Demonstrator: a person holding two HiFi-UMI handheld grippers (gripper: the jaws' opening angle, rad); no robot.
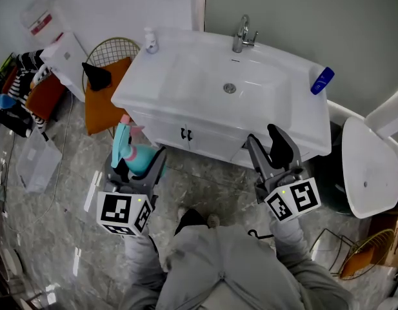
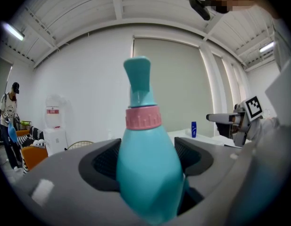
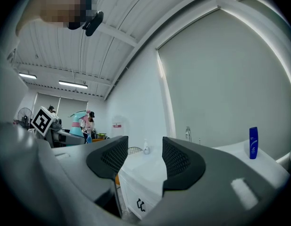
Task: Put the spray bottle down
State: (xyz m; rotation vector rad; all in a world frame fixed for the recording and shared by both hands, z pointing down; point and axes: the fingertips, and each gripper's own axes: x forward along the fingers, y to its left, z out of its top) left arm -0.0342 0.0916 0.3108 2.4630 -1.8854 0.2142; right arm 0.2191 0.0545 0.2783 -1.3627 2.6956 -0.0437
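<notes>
Between the dark mesh pads of the left gripper [image 2: 147,160] stands a turquoise plastic spray bottle [image 2: 147,171], with both jaws pressed against its sides. Its body is wide and faceted low down and narrows toward the top. A pink ribbed collar [image 2: 143,117] rings the neck, and a turquoise spray head [image 2: 138,79] sits above it.

In the head view this gripper [image 1: 138,161] is at about 8 o'clock. The bottle [image 1: 140,156] is held clear of the grey marbled floor [image 1: 63,231], with its spray head pointing toward 11 o'clock.

The right gripper [image 3: 143,160] holds nothing, and its jaws stand a moderate gap apart. In the head view it [image 1: 264,141] sits at about 4 o'clock.

Both grippers are raised in front of a white two-door vanity cabinet [image 1: 205,137]. At 12 o'clock from them is the white ceramic washbasin [image 1: 186,76] on top of it.

- **Chrome tap** [image 1: 242,34]: at the basin's back edge.
- **Small white pump dispenser** [image 1: 150,39]: on the basin's far left corner.
- **Blue plastic bottle** [image 1: 322,81]: on the basin's right rim, at about 2 o'clock.

A wire chair with an orange cushion [image 1: 103,102] stands at 10 o'clock, left of the cabinet.
</notes>
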